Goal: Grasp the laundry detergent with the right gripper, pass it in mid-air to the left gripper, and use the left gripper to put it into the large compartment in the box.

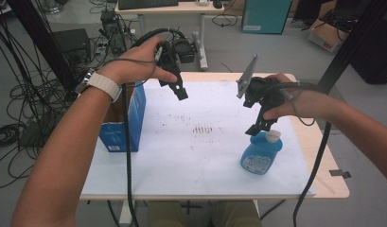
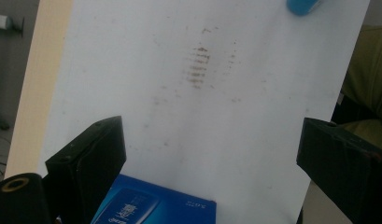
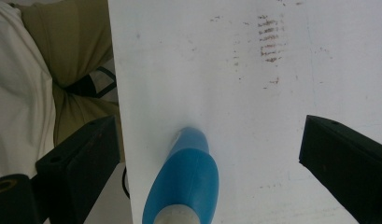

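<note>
Right gripper (image 1: pixel 258 126) held just above white-capped blue bottle (image 1: pixel 259 152) standing near table's (image 1: pixel 200 175) right edge, jaws apart and empty; left gripper (image 1: pixel 180 92) raised beside open blue box (image 1: pixel 129 118) at left edge, jaws likewise apart.

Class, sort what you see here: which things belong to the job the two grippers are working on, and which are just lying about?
In the job:
blue bottle, under the open right gripper
blue box, near the open left gripper

Lying about:
cables on the floor
far desk
teal bin
cardboard carton
</note>
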The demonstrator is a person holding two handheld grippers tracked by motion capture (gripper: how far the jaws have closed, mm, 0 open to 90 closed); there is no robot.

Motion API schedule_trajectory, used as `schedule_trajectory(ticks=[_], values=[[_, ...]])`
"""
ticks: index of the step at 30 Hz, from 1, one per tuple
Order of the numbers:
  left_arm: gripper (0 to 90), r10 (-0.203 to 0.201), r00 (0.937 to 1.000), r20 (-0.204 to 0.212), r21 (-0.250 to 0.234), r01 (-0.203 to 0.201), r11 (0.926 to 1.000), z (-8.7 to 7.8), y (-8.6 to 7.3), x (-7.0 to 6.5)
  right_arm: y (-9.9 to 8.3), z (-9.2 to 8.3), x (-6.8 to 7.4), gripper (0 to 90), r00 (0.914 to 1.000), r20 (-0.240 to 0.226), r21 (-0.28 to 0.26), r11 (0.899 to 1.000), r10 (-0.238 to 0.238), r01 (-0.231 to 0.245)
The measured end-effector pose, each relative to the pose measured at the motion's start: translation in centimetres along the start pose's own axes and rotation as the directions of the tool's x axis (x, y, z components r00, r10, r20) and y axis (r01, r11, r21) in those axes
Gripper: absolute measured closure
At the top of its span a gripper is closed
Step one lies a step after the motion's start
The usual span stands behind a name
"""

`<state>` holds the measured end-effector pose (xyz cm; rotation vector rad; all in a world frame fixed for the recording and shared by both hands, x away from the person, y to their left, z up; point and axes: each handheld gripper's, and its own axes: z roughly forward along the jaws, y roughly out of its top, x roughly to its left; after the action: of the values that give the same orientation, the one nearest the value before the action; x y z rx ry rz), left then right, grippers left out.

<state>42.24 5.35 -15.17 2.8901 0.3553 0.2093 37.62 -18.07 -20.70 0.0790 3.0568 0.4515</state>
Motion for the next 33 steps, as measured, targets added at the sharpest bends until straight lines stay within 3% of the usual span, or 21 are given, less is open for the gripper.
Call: schedule_trajectory(ticks=[2,6,7,9,10,18,20,32,33], values=[[8.5,0.002,1.0,-0.005,-0.002,-0.002,1.0,0.0,0.0,-0.2,-0.3,-0.4,0.1,4.3,0.9998,0.008,0.0,1.0,-0.016,0.016],[8.5,0.001,1.0,-0.006,-0.003,-0.001,1.0,0.0,0.0,-0.5,-0.7,-1.2,0.4,4.2,0.9998,0.02,-0.005,1.0,0.0,0.001],[8.5,0.002,1.0,-0.008,-0.004,-0.002,1.0,0.0,0.0,-0.5,-0.7,-1.5,0.7,4.2,0.9989,0.018,-0.001,0.999,0.042,-0.042],[8.5,0.017,0.9998,-0.007,0.013,-0.017,0.9998,-0.1,0.0,-0.5,-1.0,-1.9,0.8,4.3,0.9985,0.018,-0.002,0.999,0.051,-0.051],[8.5,-0.002,1.0,-0.006,0.001,0.002,1.0,0.0,-0.1,-0.6,-1.1,-2.0,0.9,4.3,0.998,0.02,0.001,0.998,0.059,-0.059],[8.5,-0.001,1.0,-0.007,-0.008,0.001,1.0,0.2,0.0,-1.0,-2.4,-2.7,1.2,4.3,0.9981,0.035,-0.014,0.999,0.051,-0.051],[8.4,-0.001,0.9999,-0.011,-0.007,0.001,1.0,0.3,0.0,-1.1,-2.6,-2.9,1.5,4.4,0.9955,0.033,-0.014,0.996,0.089,-0.088],[8.4,0.007,1.0,-0.004,-0.014,-0.007,0.9999,0.9,0.2,-1.5,-4.8,-3.6,2.1,3.9,0.9879,0.07,-0.022,0.99,0.138,-0.137],[8.4,0.011,0.9999,-0.001,-0.01,-0.011,0.9999,0.9,0.2,-1.5,-5.4,-3.6,2.3,4.1,0.9827,0.075,-0.031,0.985,0.17,-0.168]])
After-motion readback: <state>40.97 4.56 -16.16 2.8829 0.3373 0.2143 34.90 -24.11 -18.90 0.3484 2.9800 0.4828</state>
